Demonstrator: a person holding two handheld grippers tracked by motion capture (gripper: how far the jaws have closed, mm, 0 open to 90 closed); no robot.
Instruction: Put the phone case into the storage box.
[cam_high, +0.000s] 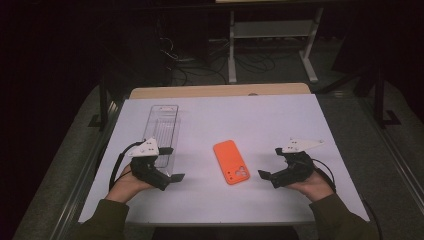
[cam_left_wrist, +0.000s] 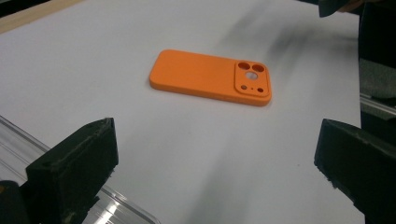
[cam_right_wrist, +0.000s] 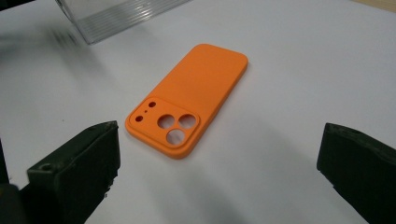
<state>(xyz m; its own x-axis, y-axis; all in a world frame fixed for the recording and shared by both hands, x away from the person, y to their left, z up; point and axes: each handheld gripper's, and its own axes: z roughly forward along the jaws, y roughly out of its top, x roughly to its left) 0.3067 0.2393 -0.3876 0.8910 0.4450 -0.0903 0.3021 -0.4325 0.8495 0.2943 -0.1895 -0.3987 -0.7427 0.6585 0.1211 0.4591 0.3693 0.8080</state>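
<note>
Now both grippers flank an orange phone case (cam_high: 231, 161) on the white table (cam_high: 260, 120).

Left gripper (cam_high: 172, 164) and right gripper (cam_high: 269, 162) each have jaws spread wide, holding nothing. Lying flat between them, camera cutouts nearest the person, the case touches neither; a clear plastic tray (cam_high: 162, 127) lies just beside the left gripper.

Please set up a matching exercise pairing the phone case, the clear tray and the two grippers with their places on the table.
1. orange phone case
2. clear plastic tray
3. left gripper
4. right gripper

A. open, right of the case
B. flat on the white sheet, between the grippers
C. open, at the tray's near end
D. lengthwise, left of the case

Pairs: 1-B, 2-D, 3-C, 4-A
</note>
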